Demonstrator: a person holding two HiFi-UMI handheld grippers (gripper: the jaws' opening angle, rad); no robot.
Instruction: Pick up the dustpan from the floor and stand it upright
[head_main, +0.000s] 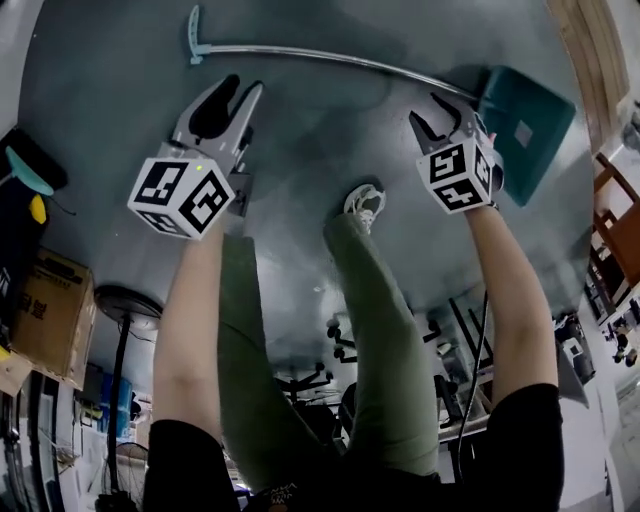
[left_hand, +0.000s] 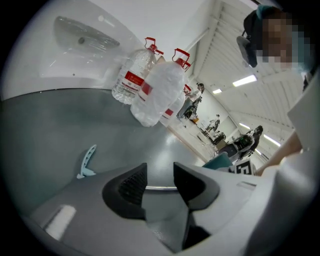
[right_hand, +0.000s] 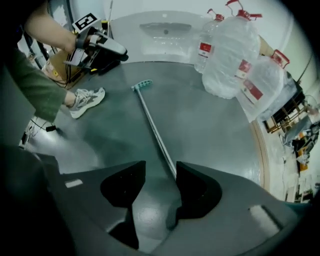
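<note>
The dustpan lies flat on the grey floor: a teal pan (head_main: 525, 130) at the right, a long metal handle (head_main: 320, 55), and a pale blue grip (head_main: 194, 35) at the left end. My left gripper (head_main: 245, 85) hovers open just short of the handle. In the left gripper view the handle (left_hand: 160, 188) shows in the gap between the jaws of my left gripper (left_hand: 160, 172), untouched. My right gripper (head_main: 430, 112) stands open beside the pan's near edge. In the right gripper view the handle (right_hand: 152, 125) runs down to the right finger of that gripper (right_hand: 160, 172); the pan is hidden there.
Large water bottles (right_hand: 232, 55) lie on the floor beyond the handle. The person's white shoe (head_main: 365, 203) stands between the two grippers. A cardboard box (head_main: 45, 310) and a round stand base (head_main: 125, 305) sit at the left, wooden furniture (head_main: 615, 230) at the right.
</note>
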